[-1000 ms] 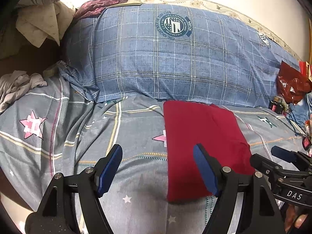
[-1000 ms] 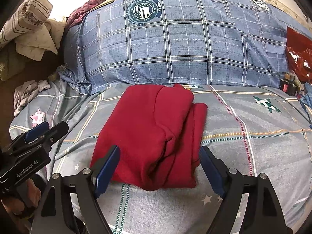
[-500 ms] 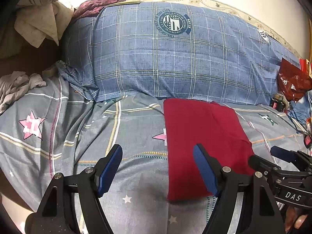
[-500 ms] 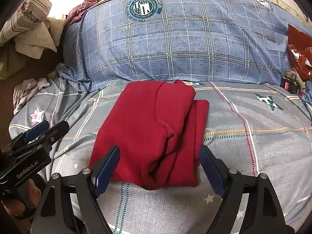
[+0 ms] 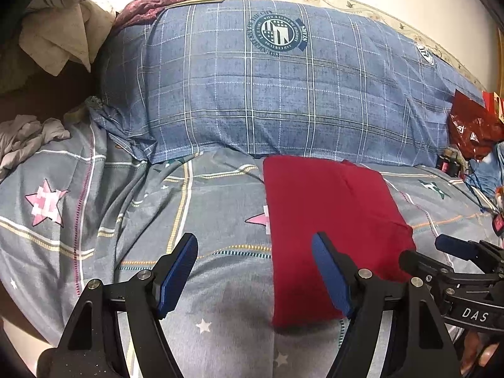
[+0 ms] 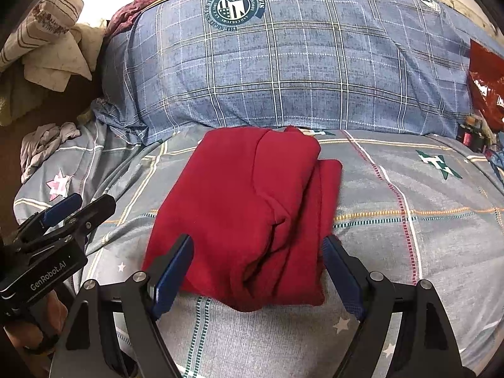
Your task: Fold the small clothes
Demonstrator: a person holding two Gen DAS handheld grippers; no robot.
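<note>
A red garment [image 6: 249, 208] lies folded into a rough rectangle on the grey star-patterned bedsheet [image 6: 409, 236], its far edge against a blue plaid pillow [image 6: 299, 63]. In the left wrist view the same red garment [image 5: 327, 220] sits right of centre. My left gripper [image 5: 254, 252] is open above the sheet, its left finger off the cloth and its right finger over the garment's near part. My right gripper [image 6: 258, 252] is open and straddles the garment's near end, with no pad pressing on it. Each gripper shows in the other's view: the right gripper [image 5: 456, 252], the left gripper [image 6: 72, 208].
A crumpled grey cloth [image 6: 44, 145] lies at the bed's left edge. Beige and striped fabrics [image 6: 50, 31] pile up at the far left, with a maroon cloth [image 5: 157, 3] behind the pillow. A red plastic bag [image 5: 472, 126] and small items sit at the right.
</note>
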